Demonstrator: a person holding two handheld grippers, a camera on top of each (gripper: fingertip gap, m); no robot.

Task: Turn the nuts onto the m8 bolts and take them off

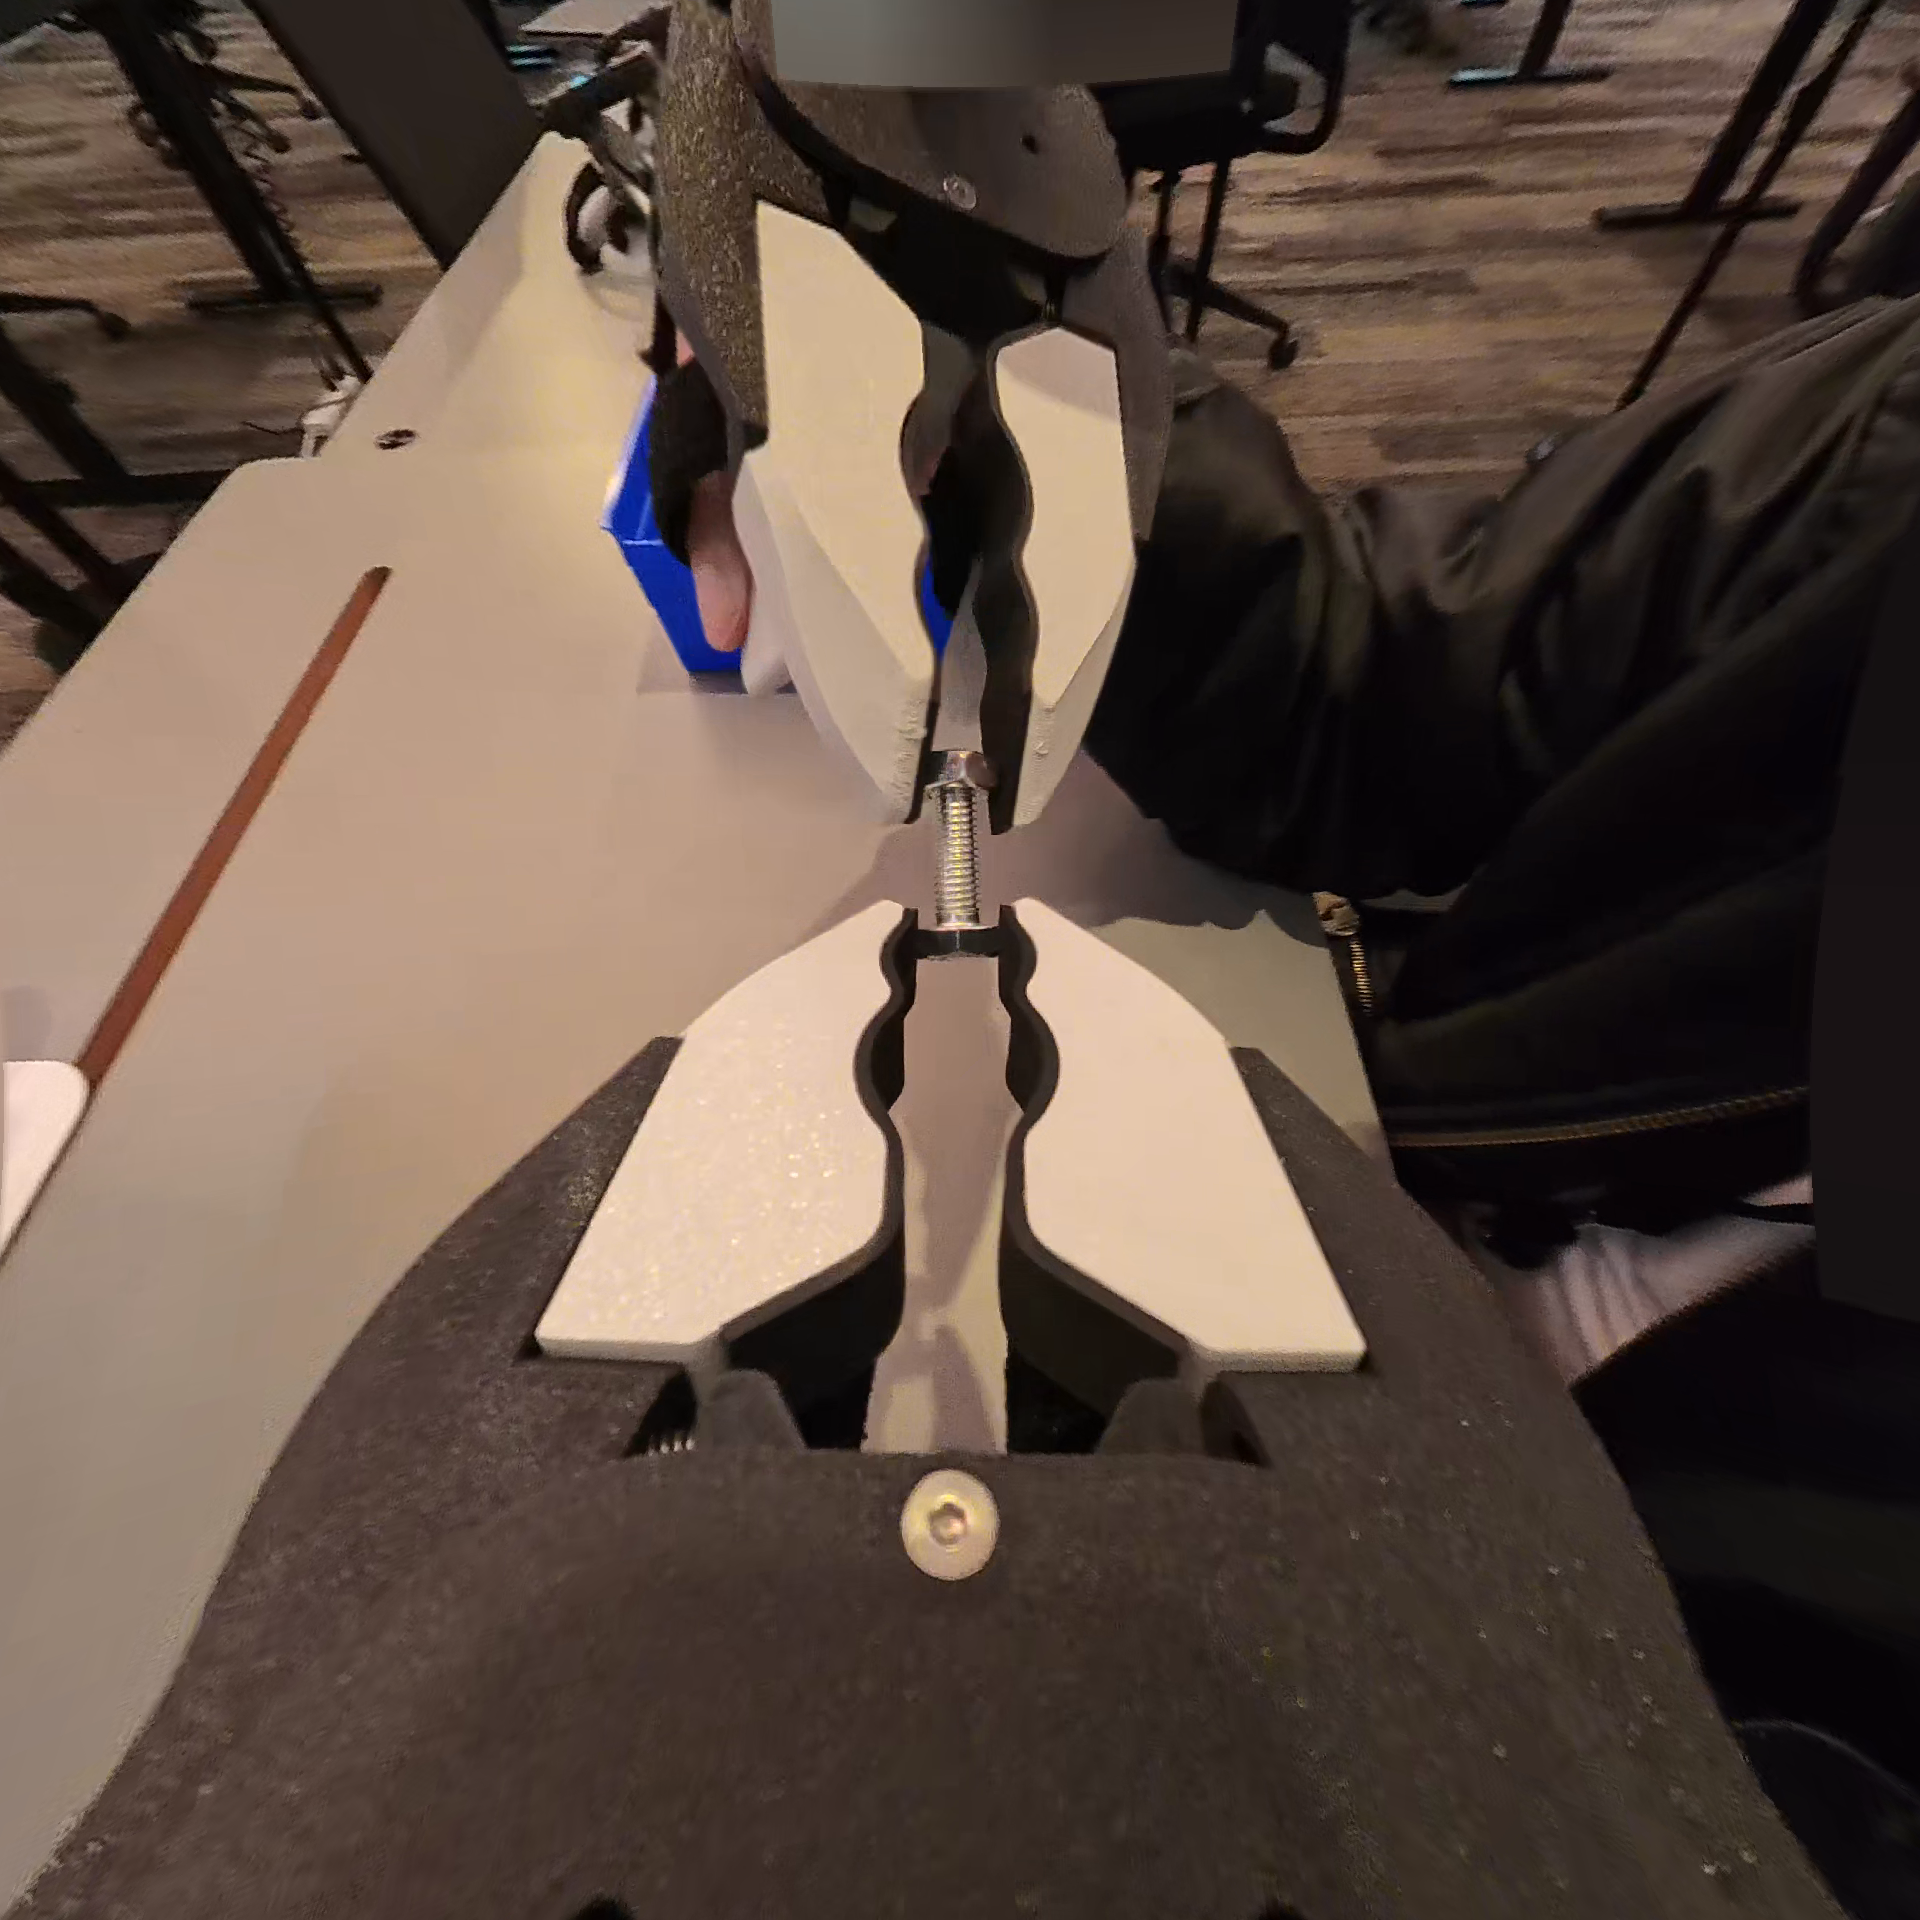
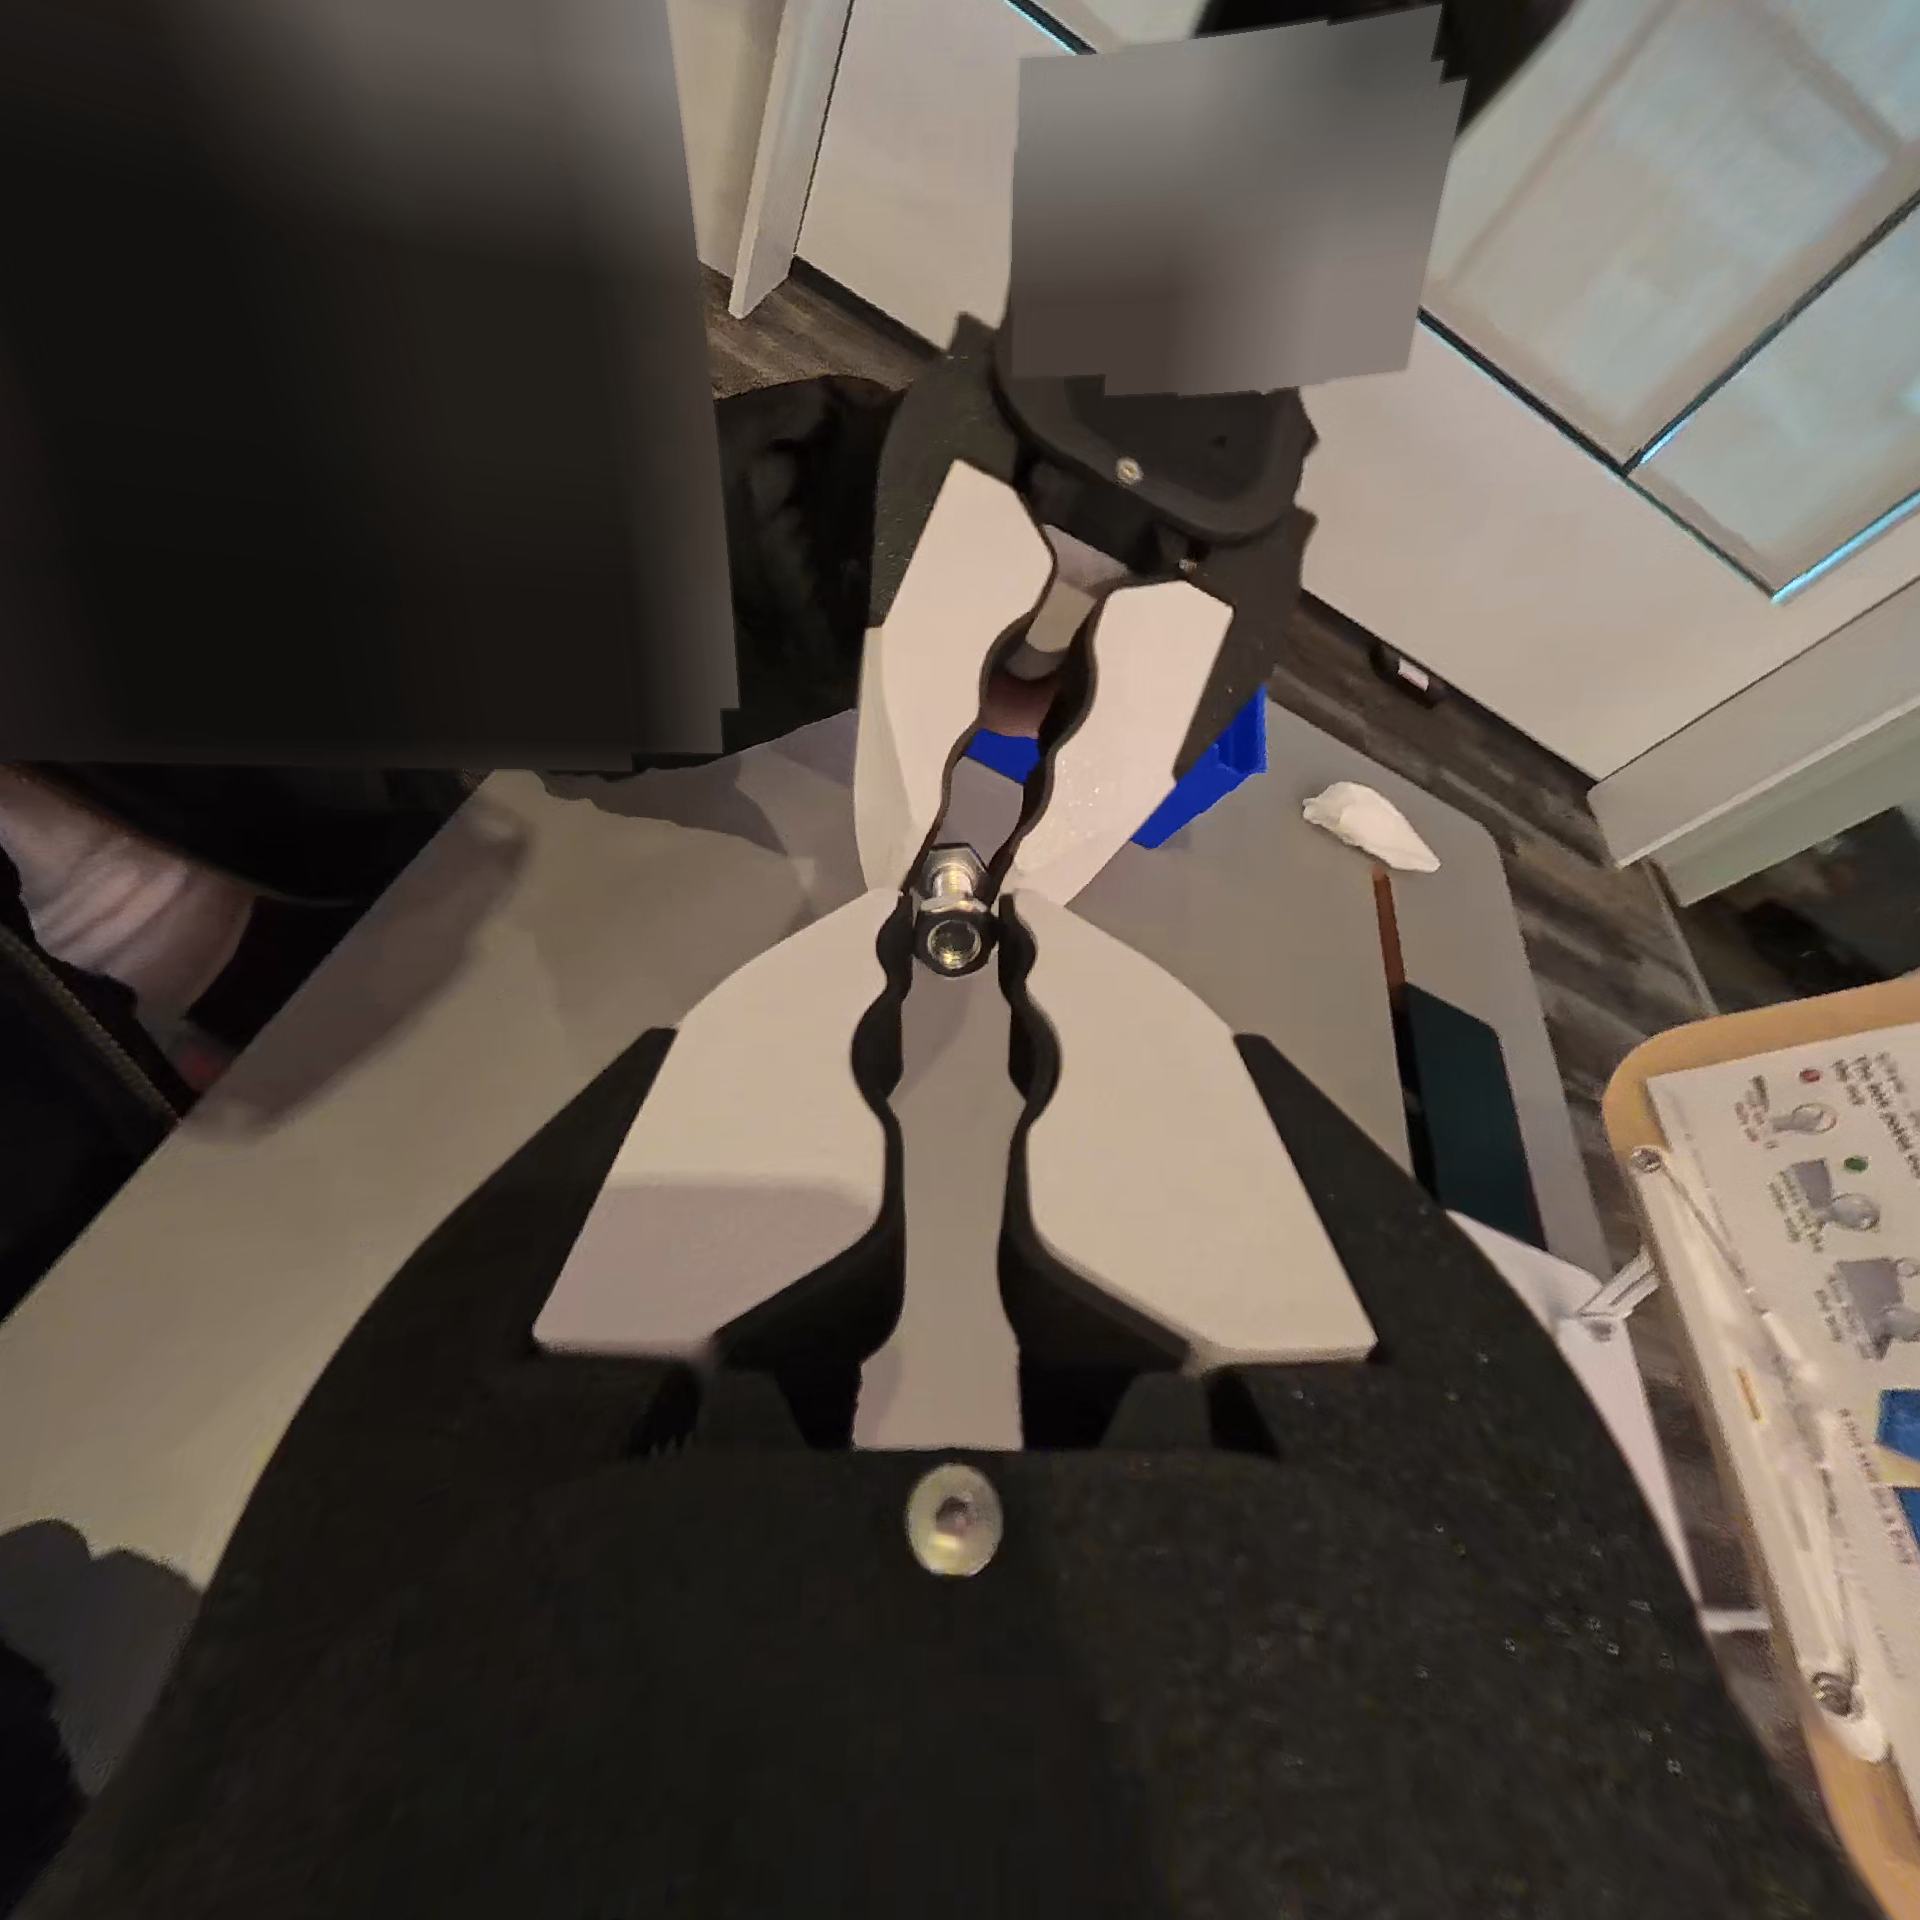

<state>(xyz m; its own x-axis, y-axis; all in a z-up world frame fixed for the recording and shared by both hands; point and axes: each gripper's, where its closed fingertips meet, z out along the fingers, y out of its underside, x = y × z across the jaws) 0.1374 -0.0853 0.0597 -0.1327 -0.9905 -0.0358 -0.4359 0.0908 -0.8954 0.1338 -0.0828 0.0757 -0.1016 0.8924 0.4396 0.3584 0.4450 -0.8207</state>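
In the left wrist view my left gripper (image 1: 956, 935) is shut on the hex head of a silver bolt (image 1: 956, 862). The bolt's threaded shaft points away from me, above the grey table (image 1: 468, 779). My right gripper (image 1: 961, 795) faces it from the far side and is shut on a silver nut (image 1: 963, 771) at the bolt's far tip. In the right wrist view my right gripper (image 2: 951, 935) pinches the nut (image 2: 948, 940), whose threaded hole faces the camera. Behind it are the bolt head (image 2: 951, 862) and the left gripper (image 2: 961, 868).
A blue bin (image 1: 665, 582) stands on the table behind the grippers and also shows in the right wrist view (image 2: 1226, 769). A crumpled white tissue (image 2: 1371, 826) lies on the table. A wooden tray with a printed sheet (image 2: 1766, 1247) is at the right. A person's dark sleeve (image 1: 1558, 675) is close by. Both grippers' tips are close together, under 4 cm apart.
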